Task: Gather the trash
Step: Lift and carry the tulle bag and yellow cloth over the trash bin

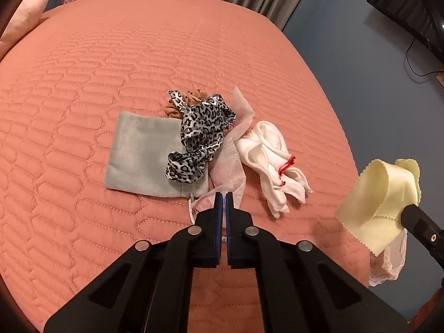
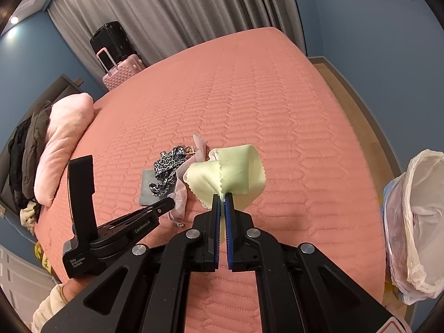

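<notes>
Left claw [image 1: 221, 194] pressed together low over the bed, apparently nipping the near edge of the thin white wrapper [image 1: 226, 170], taken at the edge probably because so flimsy a sheet offers no other hold. Right claw [image 2: 222, 195] likewise closed, pinching the yellow cloth [image 2: 236, 172] by one corner and holding it clear above the quilted bedspread [image 2: 291, 127], so hanging loose in a fold, ready, by judgement, for carrying to the white trash bag [image 2: 416, 222] open beside the bed on the right. Just beyond the left fingertips, a small heap: grey pouch [image 1: 138, 155] flat underneath, leopard-print scrunchie [image 1: 199, 127] partly on top of it and on the wrapper, brown scrunchie [image 1: 177, 108] behind, white gloves [image 1: 266, 149] just beside, to the right. Hard to say which of these to count as trash. Farther off, pink pillow [image 2: 63, 144], pink suitcase [image 2: 122, 72] and grey curtain [image 2: 172, 8].
</notes>
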A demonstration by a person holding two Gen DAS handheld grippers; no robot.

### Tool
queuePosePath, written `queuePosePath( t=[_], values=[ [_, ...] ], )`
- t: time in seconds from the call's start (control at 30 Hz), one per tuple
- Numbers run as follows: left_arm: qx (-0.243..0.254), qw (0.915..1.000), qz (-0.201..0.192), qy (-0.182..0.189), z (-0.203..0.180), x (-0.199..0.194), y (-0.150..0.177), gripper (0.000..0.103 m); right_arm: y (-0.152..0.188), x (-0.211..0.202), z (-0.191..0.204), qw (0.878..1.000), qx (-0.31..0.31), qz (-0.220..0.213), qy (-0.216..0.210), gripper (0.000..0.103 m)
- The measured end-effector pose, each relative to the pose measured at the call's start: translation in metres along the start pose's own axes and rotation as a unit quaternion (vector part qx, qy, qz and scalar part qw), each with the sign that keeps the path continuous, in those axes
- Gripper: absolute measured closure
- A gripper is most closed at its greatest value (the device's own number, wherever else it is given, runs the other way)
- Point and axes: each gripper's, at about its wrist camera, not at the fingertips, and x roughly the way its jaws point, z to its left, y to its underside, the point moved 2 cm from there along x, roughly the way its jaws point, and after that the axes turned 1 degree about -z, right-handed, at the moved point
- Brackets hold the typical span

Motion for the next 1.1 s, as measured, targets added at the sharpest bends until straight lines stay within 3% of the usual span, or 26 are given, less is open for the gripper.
queuePosePath(
  t=[0.47,0.8,1.1],
  values=[
    [0.047,0.9947,-0.069,0.061,-0.076,-0.087,0.000,0.102,-0.008,-0.079,-0.015,0.998,0.015,-0.066,-0.002,0.100],
    [0.097,0.9806,-0.116,0.124,-0.159,-0.154,-0.003,0.102,-0.011,-0.154,-0.044,0.991,0.037,-0.128,0.010,0.100],
    [0.148,0.9653,-0.135,0.168,-0.229,-0.176,0.000,0.102,-0.005,-0.218,-0.090,0.981,0.065,-0.177,0.034,0.100]
  ],
)
